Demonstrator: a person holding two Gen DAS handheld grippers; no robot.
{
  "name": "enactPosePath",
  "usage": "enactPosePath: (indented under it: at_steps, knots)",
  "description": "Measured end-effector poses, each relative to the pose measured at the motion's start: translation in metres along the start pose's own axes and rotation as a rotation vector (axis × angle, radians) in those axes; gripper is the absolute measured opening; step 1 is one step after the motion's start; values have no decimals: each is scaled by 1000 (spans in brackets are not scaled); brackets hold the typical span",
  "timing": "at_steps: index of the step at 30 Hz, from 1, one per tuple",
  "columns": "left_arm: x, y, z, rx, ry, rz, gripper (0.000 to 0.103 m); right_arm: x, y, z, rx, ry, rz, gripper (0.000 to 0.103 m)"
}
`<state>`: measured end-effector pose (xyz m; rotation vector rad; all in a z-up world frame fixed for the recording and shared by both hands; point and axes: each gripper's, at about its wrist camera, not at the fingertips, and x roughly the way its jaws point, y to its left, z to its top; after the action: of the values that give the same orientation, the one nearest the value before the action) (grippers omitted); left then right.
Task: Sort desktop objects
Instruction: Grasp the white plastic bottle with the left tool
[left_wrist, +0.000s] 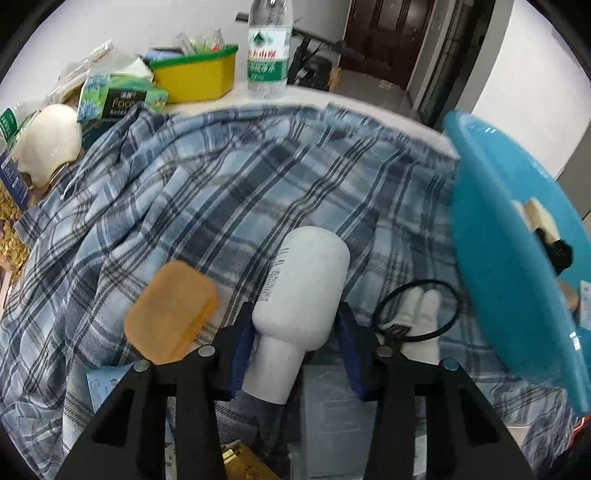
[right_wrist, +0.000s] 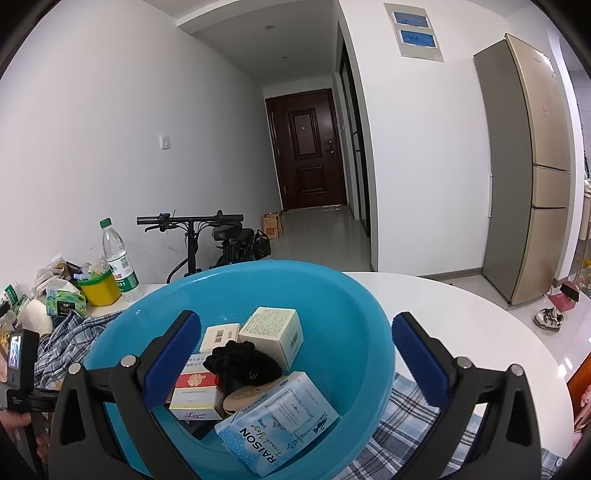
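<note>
My left gripper (left_wrist: 295, 325) is shut on a white bottle (left_wrist: 301, 291), held above the blue plaid cloth (left_wrist: 229, 177). An orange plastic case (left_wrist: 170, 312) lies just left of it, and a white item with a black hair tie (left_wrist: 417, 314) lies just right. The blue basin (left_wrist: 506, 258) stands at the right edge of this view. My right gripper (right_wrist: 291, 354) is open and empty over the blue basin (right_wrist: 332, 295), which holds several boxes, a black scrunchie (right_wrist: 240, 360) and a RAISON box (right_wrist: 280, 417).
A water bottle (left_wrist: 267, 48), a yellow bin (left_wrist: 195, 74) and a tissue pack (left_wrist: 122, 98) stand at the table's far edge. A cream round object (left_wrist: 48, 140) is at the left. The white table (right_wrist: 461, 317) extends to the right. A bicycle (right_wrist: 207, 240) stands behind.
</note>
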<state>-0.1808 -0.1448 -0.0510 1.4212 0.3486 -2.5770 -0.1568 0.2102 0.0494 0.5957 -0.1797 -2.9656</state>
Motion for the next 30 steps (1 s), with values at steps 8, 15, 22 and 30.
enactPosePath:
  at_steps: [8,15,22,30]
  knots:
    - [6,-6,0,33,32,14,46,0,-6,1,28,8,6,103]
    - [12,-5,-1,27,32,57,65,1,-6,1,28,15,7,103]
    - [5,2,-1,-1,-23,-6,45,1,0,0,10,24,16,103]
    - [-13,12,3,-55,-99,-2,44,-33,23,2,-90,-69,408,103]
